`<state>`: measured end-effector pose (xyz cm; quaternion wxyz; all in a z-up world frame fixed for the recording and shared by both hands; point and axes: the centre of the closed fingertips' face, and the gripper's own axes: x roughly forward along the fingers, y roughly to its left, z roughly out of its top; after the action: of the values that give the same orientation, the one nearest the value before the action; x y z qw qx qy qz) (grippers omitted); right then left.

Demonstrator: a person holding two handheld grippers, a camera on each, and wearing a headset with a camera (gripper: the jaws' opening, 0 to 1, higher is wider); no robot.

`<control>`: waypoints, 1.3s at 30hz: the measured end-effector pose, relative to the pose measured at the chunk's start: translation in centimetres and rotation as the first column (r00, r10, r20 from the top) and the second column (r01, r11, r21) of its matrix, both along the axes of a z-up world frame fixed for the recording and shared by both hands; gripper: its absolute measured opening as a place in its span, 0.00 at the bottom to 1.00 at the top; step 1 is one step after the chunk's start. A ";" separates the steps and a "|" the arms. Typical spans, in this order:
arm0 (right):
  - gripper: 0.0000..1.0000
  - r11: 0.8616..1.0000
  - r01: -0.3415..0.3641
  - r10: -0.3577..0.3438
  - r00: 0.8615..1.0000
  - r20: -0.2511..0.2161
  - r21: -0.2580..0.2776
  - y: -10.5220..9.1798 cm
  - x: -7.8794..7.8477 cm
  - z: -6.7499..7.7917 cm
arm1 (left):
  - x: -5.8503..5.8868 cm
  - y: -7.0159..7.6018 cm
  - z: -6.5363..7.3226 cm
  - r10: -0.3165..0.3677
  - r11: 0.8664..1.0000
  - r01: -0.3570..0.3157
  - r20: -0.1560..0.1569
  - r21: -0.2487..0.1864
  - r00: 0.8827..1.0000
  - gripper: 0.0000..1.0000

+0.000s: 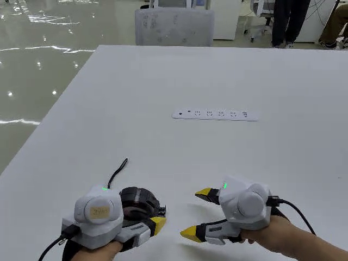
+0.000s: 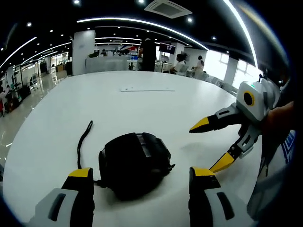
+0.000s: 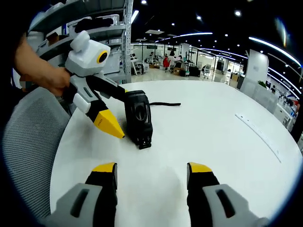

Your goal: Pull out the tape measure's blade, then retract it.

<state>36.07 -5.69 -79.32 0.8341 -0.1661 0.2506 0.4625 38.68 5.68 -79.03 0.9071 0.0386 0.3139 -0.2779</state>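
Observation:
A black tape measure (image 1: pixel 140 202) lies on the white table (image 1: pixel 163 136) near its front edge, blade retracted, with its black wrist strap (image 1: pixel 117 173) trailing away. My left gripper (image 1: pixel 142 211) is open and straddles the case, with a gap on each side. From the left gripper view the tape measure (image 2: pixel 135 163) sits just ahead between the left gripper (image 2: pixel 142 172) jaws. My right gripper (image 1: pixel 196 213) is open a short way to the right and holds nothing. In the right gripper view the tape measure (image 3: pixel 138 118) lies beyond the right gripper (image 3: pixel 151 170), beside a yellow left fingertip (image 3: pixel 111 125).
A white power strip (image 1: pixel 215 115) lies flat mid-table, well beyond both grippers. A grey mesh chair (image 1: pixel 174 26) stands at the far edge and people's legs (image 1: pixel 291 22) show at the back right. The table's left edge (image 1: pixel 49 117) drops to a glossy floor.

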 end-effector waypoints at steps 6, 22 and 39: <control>0.64 0.998 0.050 -0.050 0.999 0.010 0.043 -1.5 -0.7 1.1 | -0.4 0.6 0.1 -0.094 0.995 0.094 0.019 0.011 0.995 0.84; 0.81 0.989 0.116 -0.120 0.992 0.036 0.095 -4.5 -3.2 2.9 | -2.6 1.2 2.2 -0.238 0.968 0.244 0.089 -0.056 0.967 0.93; 0.94 0.966 0.223 -0.227 0.974 0.013 0.132 -8.3 -5.8 3.3 | -3.9 2.0 3.1 -0.266 0.957 0.277 0.120 -0.091 0.957 1.00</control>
<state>30.30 -13.96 -76.03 0.8938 -0.0886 0.2254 0.3776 34.75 7.71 -75.88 0.8764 0.0477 0.2417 -0.4137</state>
